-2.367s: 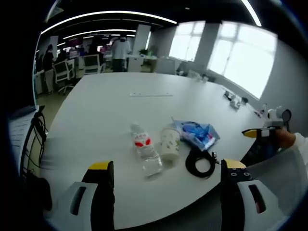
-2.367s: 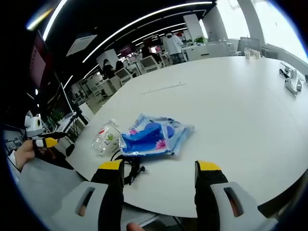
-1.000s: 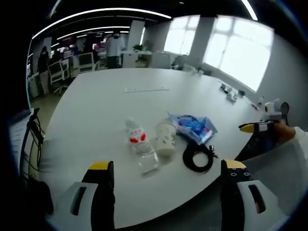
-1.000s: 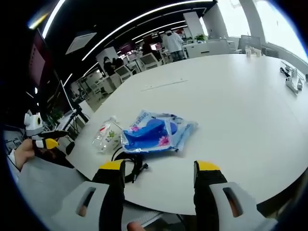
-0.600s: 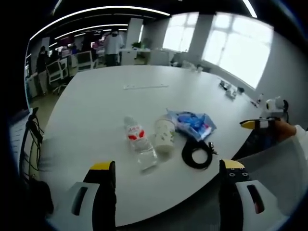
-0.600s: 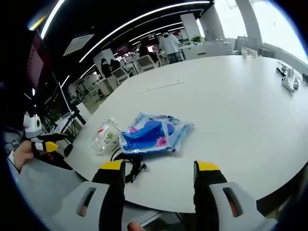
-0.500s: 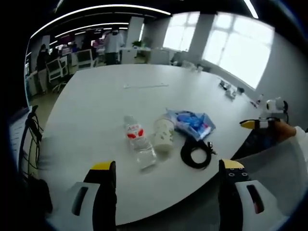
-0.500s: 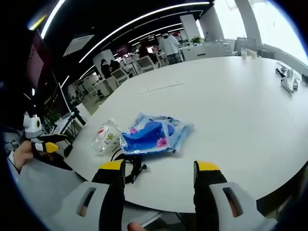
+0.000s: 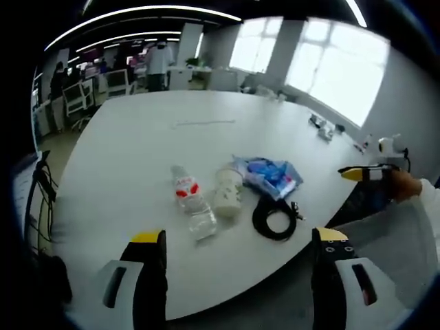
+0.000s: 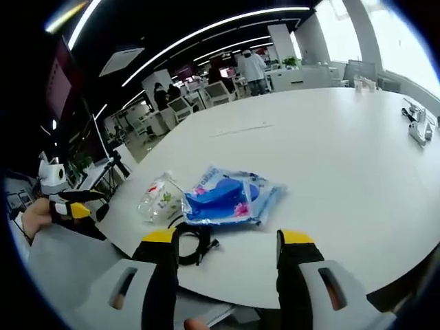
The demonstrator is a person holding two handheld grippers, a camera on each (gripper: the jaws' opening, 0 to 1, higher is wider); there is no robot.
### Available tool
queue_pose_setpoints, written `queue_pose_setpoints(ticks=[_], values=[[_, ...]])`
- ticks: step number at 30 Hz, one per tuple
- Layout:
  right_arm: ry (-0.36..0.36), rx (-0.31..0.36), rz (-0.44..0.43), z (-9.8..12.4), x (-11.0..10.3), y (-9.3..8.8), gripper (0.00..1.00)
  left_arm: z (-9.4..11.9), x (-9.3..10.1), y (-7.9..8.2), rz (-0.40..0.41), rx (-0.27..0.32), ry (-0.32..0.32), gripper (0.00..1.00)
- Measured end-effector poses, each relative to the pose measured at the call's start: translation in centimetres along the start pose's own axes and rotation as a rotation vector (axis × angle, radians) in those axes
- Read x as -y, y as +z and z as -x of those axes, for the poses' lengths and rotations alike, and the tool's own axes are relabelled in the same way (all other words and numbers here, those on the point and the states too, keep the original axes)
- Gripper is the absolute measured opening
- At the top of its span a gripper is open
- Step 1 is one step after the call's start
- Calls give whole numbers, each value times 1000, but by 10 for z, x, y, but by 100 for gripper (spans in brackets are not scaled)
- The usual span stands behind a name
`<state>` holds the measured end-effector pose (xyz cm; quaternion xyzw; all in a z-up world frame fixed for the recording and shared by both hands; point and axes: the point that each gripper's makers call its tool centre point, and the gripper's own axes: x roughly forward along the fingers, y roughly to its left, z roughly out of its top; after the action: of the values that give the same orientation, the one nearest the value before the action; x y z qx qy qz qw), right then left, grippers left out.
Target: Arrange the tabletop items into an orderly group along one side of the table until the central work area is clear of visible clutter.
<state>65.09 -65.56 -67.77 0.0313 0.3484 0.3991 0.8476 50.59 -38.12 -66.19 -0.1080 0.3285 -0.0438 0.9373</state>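
Bottle [image 9: 190, 203], cup [image 9: 227, 194], blue packet [image 9: 265, 174] and black cable [image 9: 273, 218] lying well ahead of left gripper [image 9: 238, 240] and right gripper [image 10: 226, 239], both held level, spread wide, grasping nothing

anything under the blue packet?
In the right gripper view, the blue packet lies flat on the white table, its near edge by the coiled black cable. Whether the cable or anything else runs beneath it cannot be seen; the packet covers that.
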Motion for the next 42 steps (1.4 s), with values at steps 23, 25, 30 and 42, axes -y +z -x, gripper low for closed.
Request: queue_pose_setpoints(ticks=[23, 25, 30, 42], values=[[209, -21, 168, -64, -58, 51, 48, 8, -13, 4, 46, 40, 31, 83], [219, -26, 182, -68, -63, 53, 48, 8, -14, 4, 45, 42, 32, 83], [242, -22, 192, -71, -75, 62, 48, 8, -15, 6, 49, 47, 31, 83], [305, -53, 220, -90, -105, 64, 48, 10, -15, 8, 57, 60, 30, 83]])
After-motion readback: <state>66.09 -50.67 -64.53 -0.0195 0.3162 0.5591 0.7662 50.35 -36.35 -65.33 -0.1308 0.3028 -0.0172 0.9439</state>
